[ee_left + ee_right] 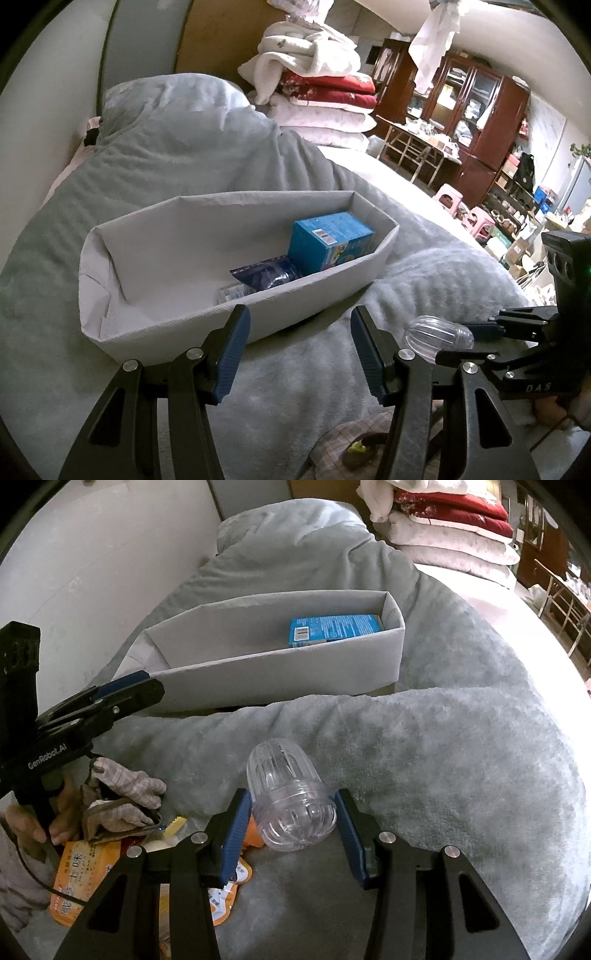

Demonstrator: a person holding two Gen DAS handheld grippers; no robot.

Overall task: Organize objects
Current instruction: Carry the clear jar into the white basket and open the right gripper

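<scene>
i'm holding the ribbed clear plastic jar [291,805] clamped in my right gripper [293,825] near the grey fabric bin [280,672]; my left gripper [299,354] is hanging open, empty.

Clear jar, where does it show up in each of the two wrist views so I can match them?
Left wrist view: the clear jar is at lower right, on its side at the tip of the right tool.
Right wrist view: the jar is at lower centre, between the right tool's blue pads.
Shared landmark: the grey bin holding the blue box.
</scene>
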